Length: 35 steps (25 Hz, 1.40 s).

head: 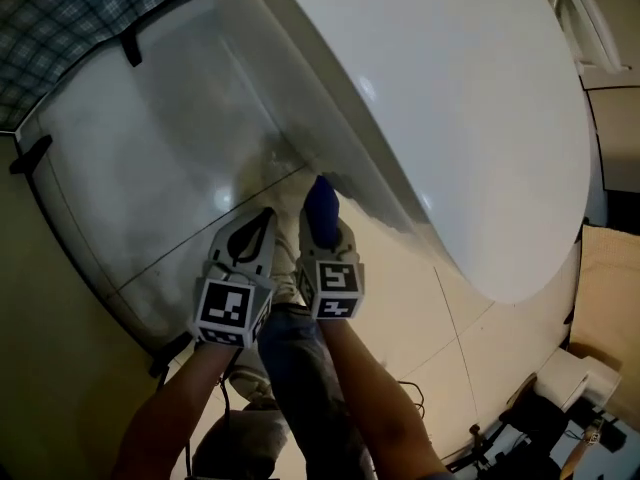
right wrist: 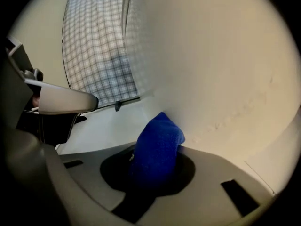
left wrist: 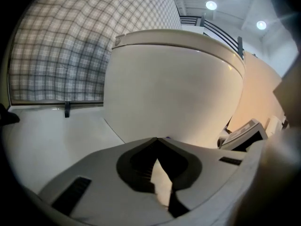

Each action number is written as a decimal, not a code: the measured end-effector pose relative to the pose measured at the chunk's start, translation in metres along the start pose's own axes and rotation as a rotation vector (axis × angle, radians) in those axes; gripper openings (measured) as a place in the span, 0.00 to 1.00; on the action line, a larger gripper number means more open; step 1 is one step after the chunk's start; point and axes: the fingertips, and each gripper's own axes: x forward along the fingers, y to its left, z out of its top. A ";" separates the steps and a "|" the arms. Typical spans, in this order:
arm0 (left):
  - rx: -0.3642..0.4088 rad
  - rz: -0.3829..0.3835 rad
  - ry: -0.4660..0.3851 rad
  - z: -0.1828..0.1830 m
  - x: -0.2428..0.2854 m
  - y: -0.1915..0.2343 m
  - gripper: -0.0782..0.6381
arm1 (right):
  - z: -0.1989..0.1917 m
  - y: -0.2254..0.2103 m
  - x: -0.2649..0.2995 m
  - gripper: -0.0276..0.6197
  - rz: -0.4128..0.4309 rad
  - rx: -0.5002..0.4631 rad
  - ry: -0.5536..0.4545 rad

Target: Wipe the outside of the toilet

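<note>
the right gripper (right wrist: 156, 175) is clenched on a blue cloth (right wrist: 159, 142), its long axis along the jaws, its bunched tip pointing forward against the toilet (right wrist: 221, 69) low on the outer bowl, near the floor (head: 405, 298). the left gripper (left wrist: 158, 142), just beside, is closed on nothing. wiping seems in hand; next, slide the cloth along the curved wall.

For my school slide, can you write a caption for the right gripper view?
Right gripper holds a blue cloth up to the white toilet outside.

No words, numbers or brand names can be read anywhere; the only printed signs are black-and-white square markers on the cubes of the left gripper (head: 262, 218) and right gripper (head: 323, 218).
</note>
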 end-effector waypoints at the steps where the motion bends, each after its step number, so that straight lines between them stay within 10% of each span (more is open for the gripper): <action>1: 0.020 0.004 -0.004 0.007 -0.007 -0.004 0.12 | 0.010 0.005 -0.011 0.15 0.010 -0.013 -0.014; 22: 0.217 0.003 -0.220 0.399 -0.301 -0.207 0.12 | 0.387 0.138 -0.466 0.15 0.319 -0.089 -0.384; 35: 0.241 0.287 -0.461 0.548 -0.296 -0.399 0.12 | 0.508 -0.008 -0.642 0.15 0.708 -0.296 -0.541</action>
